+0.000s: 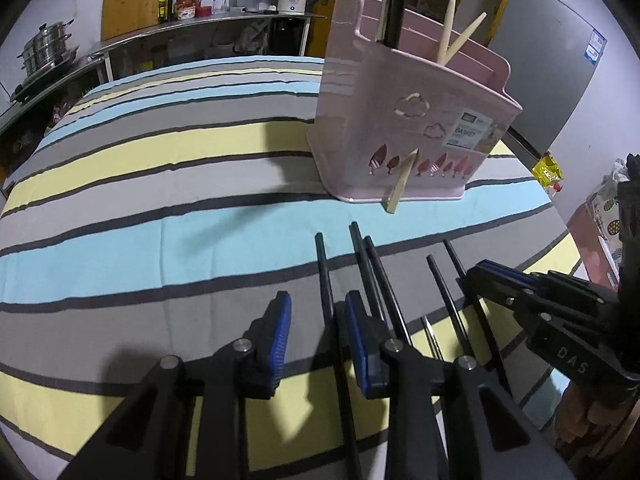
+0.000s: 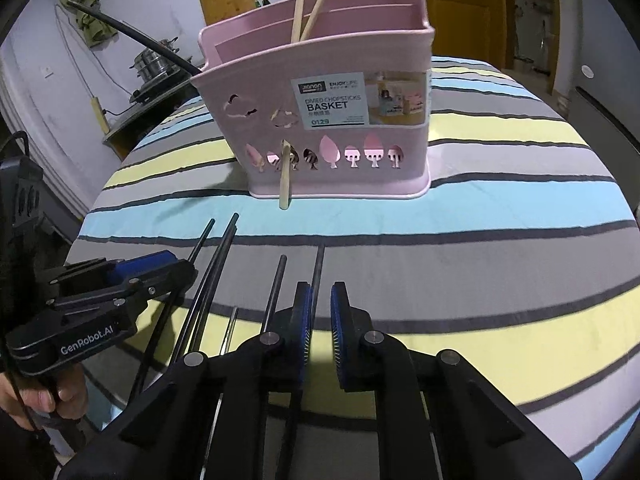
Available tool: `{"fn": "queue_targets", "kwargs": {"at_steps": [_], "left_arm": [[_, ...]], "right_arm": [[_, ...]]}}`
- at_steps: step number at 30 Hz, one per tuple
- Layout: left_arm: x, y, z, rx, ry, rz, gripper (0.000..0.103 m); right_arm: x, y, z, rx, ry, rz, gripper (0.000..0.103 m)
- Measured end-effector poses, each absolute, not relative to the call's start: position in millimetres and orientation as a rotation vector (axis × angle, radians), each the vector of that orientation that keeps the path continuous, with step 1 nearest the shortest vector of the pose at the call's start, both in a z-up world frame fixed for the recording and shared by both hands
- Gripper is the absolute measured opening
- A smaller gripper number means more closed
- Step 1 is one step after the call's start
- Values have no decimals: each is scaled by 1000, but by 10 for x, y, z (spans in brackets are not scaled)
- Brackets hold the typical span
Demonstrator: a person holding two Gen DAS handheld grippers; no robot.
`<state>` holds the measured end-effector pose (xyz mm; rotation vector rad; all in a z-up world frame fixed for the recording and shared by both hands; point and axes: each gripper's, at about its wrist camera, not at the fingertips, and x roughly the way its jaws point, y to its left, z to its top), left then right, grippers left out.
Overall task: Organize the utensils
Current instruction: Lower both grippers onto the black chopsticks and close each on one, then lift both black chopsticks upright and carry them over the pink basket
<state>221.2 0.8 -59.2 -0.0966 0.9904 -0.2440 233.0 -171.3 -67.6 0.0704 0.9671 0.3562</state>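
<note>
A pink chopstick basket [image 1: 404,128] [image 2: 340,120] stands on the striped tablecloth. Two wooden chopsticks [image 1: 448,24] [image 2: 304,0] and a black one [image 1: 394,4] [image 2: 132,32] stand in it. One wooden chopstick [image 1: 402,182] [image 2: 285,178] pokes out through a hole in its front. Several black chopsticks [image 1: 376,276] [image 2: 276,292] lie on the cloth before it. My left gripper [image 1: 316,332] is open and empty, low over the leftmost black chopstick. My right gripper [image 2: 320,324] is open a little and empty, over the rightmost one [image 2: 317,276].
The round table [image 1: 140,184] [image 2: 500,208] carries a cloth striped grey, yellow and blue. A steel counter [image 1: 120,40] with pots, bottles and a kettle runs behind it. A grey fridge [image 1: 552,76] stands at the right. A thin metal utensil [image 2: 230,328] lies among the chopsticks.
</note>
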Motion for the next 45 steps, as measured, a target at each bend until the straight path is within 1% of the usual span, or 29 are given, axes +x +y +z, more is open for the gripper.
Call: {"fn": "queue_targets", "kwargs": {"at_steps": [6, 12, 15, 17, 23, 28, 36, 45], "left_arm": [[2275, -55, -602, -54, 990, -235, 27], [2331, -160, -596, 2, 991, -229, 26], [2350, -196, -594, 12, 994, -228, 18], [2362, -210, -586, 6, 1001, -238, 7], [2375, -215, -551, -29, 1019, -266, 6], [2325, -185, -432, -39, 999, -277, 6], [2193, -98, -56, -48, 930, -282, 6], [2014, 56, 491, -83, 822, -281, 5]], "right_arm": [[2448, -1649, -704, 53, 975, 353, 10], [2515, -1588, -716, 44, 987, 349, 9], [2512, -1573, -713, 31, 988, 347, 6], [2517, -1591, -714, 42, 993, 349, 6], [2503, -1613, -665, 68, 995, 361, 5], [2464, -1652, -536, 80, 970, 370, 5], [2339, -1733, -153, 85, 894, 371, 5], [2169, -1780, 392, 83, 781, 368, 4]]}}
